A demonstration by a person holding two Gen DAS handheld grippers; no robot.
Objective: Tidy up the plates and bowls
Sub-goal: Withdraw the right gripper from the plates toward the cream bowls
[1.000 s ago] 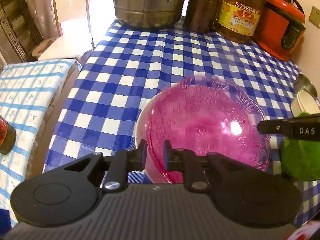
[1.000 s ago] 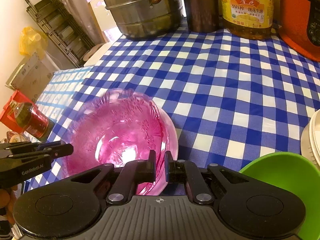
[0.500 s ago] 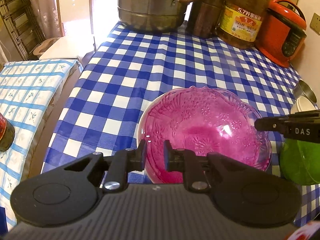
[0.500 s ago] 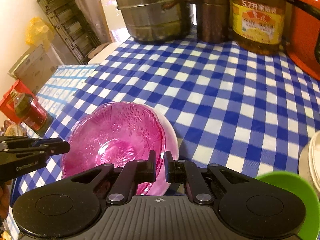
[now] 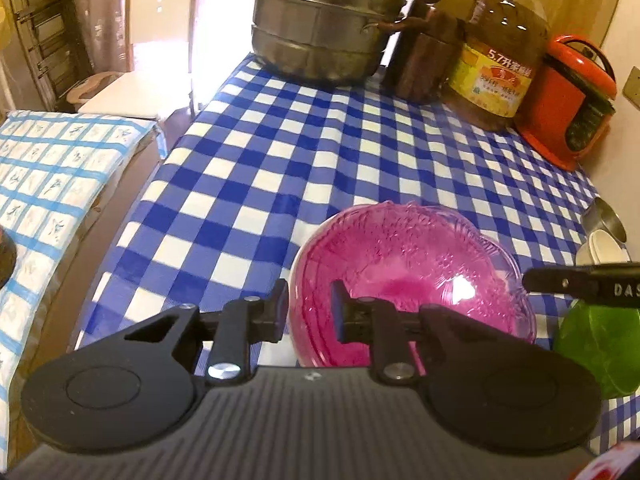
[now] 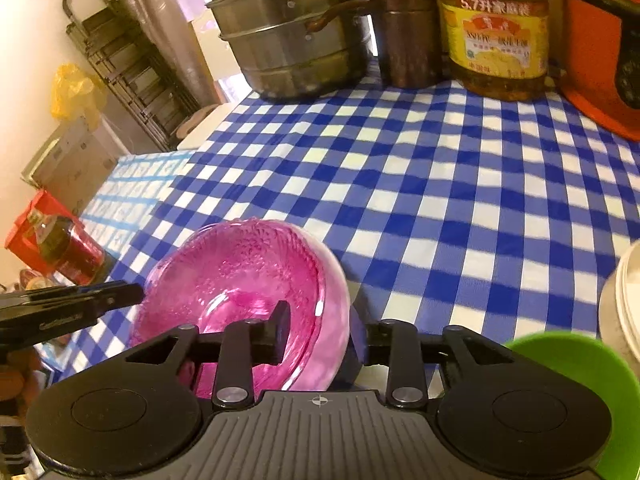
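A pink patterned glass bowl (image 5: 400, 272) (image 6: 240, 272) rests inside a paler bowl (image 6: 338, 308) on the blue checked tablecloth (image 5: 320, 160). My left gripper (image 5: 310, 314) straddles the pink bowl's near-left rim. Its jaws are opening, and the pads no longer clamp the rim between them. My right gripper (image 6: 322, 340) straddles the stacked rims on the bowl's right side. Its jaws are also opening and stand wider, clear of the rim. Each view shows the other gripper's fingers at the far rim. A green bowl (image 6: 580, 380) (image 5: 596, 352) sits just right of the stack.
White bowls (image 6: 624, 304) and a steel cup (image 5: 608, 220) stand at the right edge. Along the back are a steel steamer pot (image 5: 316, 28), a copper canister (image 5: 424, 60), an oil bottle (image 5: 500, 52) and an orange rice cooker (image 5: 568, 100). A lower table (image 5: 52, 180) lies beyond the left edge.
The pink bowl, blurred in motion a second ago, has settled into the paler bowl. Both grippers' jaws have parted from its rim, the right one much more.
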